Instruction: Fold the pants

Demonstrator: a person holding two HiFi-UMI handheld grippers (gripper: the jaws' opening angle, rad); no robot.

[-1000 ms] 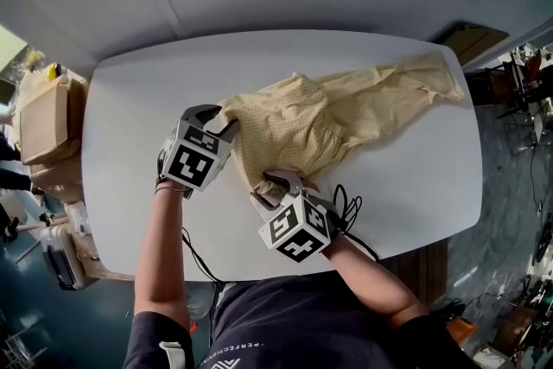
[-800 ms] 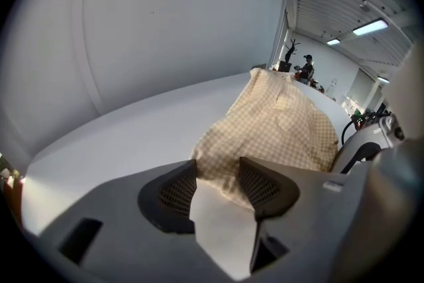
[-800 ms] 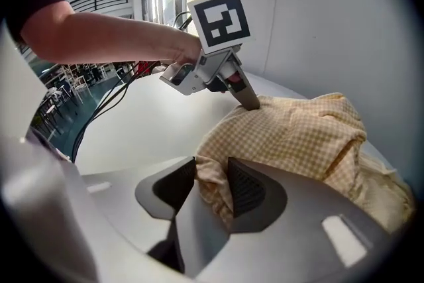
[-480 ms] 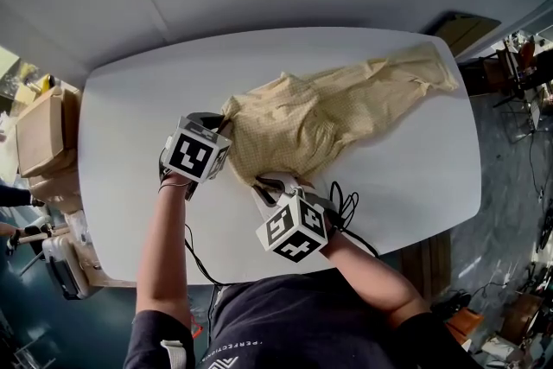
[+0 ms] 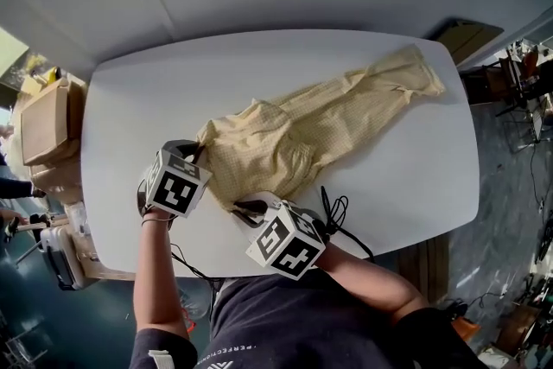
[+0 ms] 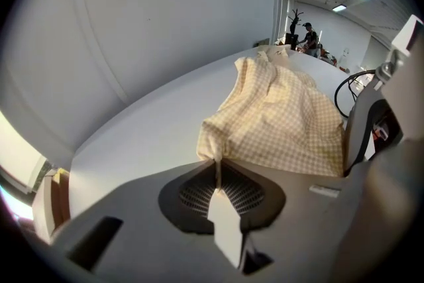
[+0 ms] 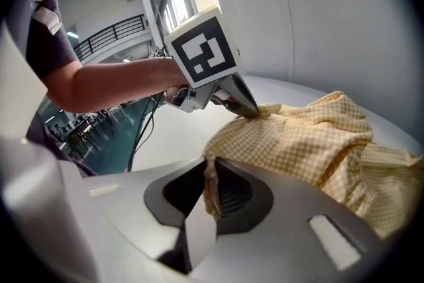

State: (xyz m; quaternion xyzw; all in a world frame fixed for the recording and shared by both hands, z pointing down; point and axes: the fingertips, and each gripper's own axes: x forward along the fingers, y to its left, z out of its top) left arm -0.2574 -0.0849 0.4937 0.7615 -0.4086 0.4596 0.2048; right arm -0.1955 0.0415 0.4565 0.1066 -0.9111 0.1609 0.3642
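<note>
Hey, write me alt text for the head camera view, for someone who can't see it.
Seen from above, a person's left tongs and right tongs, whose jaws have just been closing, each pinch the near end of pale yellow checked pants. The pants lie crumpled on a white table, stretching diagonally toward its far right corner.

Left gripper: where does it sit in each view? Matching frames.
Head view: left gripper lower left, jaws just closing onto the pants edge.
Left gripper view: left gripper bottom centre, pinching the cloth.
Right gripper view: left gripper upper centre, under its marker cube.
Shared landmark: the yellow checked pants.
</note>
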